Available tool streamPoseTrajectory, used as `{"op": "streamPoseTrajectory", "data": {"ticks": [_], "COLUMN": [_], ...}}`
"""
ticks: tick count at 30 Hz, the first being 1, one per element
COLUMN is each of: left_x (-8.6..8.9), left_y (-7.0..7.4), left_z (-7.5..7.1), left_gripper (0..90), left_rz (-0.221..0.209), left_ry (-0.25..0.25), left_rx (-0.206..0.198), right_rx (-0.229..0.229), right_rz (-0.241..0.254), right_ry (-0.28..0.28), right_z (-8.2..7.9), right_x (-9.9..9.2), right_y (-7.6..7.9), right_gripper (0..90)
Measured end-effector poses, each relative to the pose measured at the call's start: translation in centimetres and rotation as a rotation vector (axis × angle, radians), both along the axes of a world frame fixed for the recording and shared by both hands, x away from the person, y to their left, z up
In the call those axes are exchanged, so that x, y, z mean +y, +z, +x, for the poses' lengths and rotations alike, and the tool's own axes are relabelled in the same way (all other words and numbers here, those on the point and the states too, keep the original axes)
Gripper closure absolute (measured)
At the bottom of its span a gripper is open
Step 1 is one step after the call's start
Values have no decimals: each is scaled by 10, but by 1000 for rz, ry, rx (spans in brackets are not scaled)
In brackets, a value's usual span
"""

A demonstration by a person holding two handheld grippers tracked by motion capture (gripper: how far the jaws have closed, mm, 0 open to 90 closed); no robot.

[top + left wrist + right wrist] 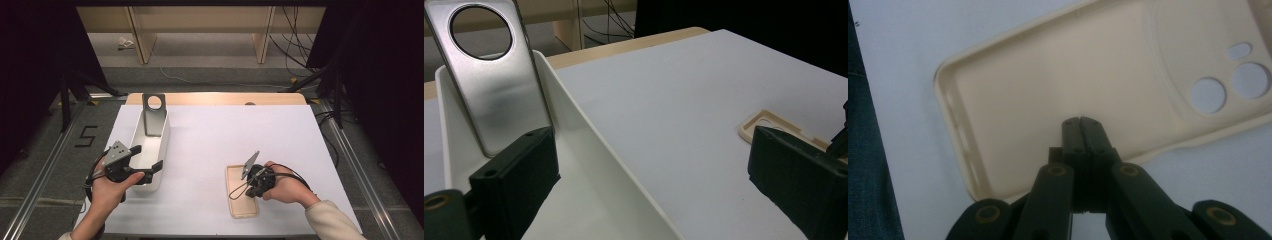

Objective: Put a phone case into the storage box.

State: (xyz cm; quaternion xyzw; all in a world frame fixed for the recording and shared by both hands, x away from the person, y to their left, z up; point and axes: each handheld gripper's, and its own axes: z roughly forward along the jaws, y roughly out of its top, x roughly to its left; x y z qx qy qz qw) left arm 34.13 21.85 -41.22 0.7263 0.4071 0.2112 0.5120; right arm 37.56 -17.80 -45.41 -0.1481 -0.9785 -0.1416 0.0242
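Phone case: a cream phone case (pixel 242 197) lies flat, hollow side up, on the white sheet near the table's front edge, right of centre; in the right gripper view (pixel 1088 85) its camera cut-outs sit at the far end.
Right gripper: the right gripper (pixel 251 186), held in the person's right hand (pixel 285 184), hangs over the phone case with its jaws pressed together, nothing between them; the right gripper view (pixel 1081 122) shows the closed tips above the case's inner floor, and whether they touch it cannot be told.
Left gripper: the left gripper (pixel 148 161), held in the left hand (pixel 107 189), has its jaws spread wide and gripping nothing; in the left gripper view (pixel 654 160) one jaw sits inside the white bin, the other out over the sheet.
White bin: a long white bin (pixel 162 137) stands at the left of the sheet, well apart from the phone case.
Metal plate: a silver metal plate (pixel 499 85) with a round hole leans upright against the bin's far end (pixel 153 112).
Table: a wooden table (pixel 215 98) covered by a white sheet (pixel 225 135).
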Motion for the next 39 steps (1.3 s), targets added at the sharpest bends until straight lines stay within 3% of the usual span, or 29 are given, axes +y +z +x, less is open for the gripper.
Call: {"op": "streamPoseTrajectory", "data": {"ticks": [6, 9, 12, 14, 16, 18, 21, 39], "left_x": [0, 0, 0, 0, -1, -1, -1, -2], "left_y": [0, -1, -1, -1, -1, -1, -1, -1], "left_z": [0, 0, 0, 0, 0, 0, 0, 0], "left_gripper": [56, 56, 56, 56, 56, 56, 56, 55], "left_rz": [2, 3, 4, 3, 3, 2, 1, 5], "left_ry": [-2, -3, -5, -5, -6, -6, -8, -13], "left_rx": [1, 3, 5, 6, 6, 6, 4, 5], "right_rx": [-26, -45, -63, -45, -49, -42, -53, -100], "right_rz": [1, 32, 14, 7, -11, -40, -58, -163], "right_ry": [20, 42, 90, 110, 146, 148, 162, 226], "right_z": [-2, -5, -11, -15, -20, -23, -27, -42], "right_x": [2, 3, 6, 9, 12, 15, 18, 32], "right_y": [5, 10, 15, 14, 12, 12, 11, 4], "right_gripper": [850, 789, 631, 489, 410, 295, 221, 295]}}
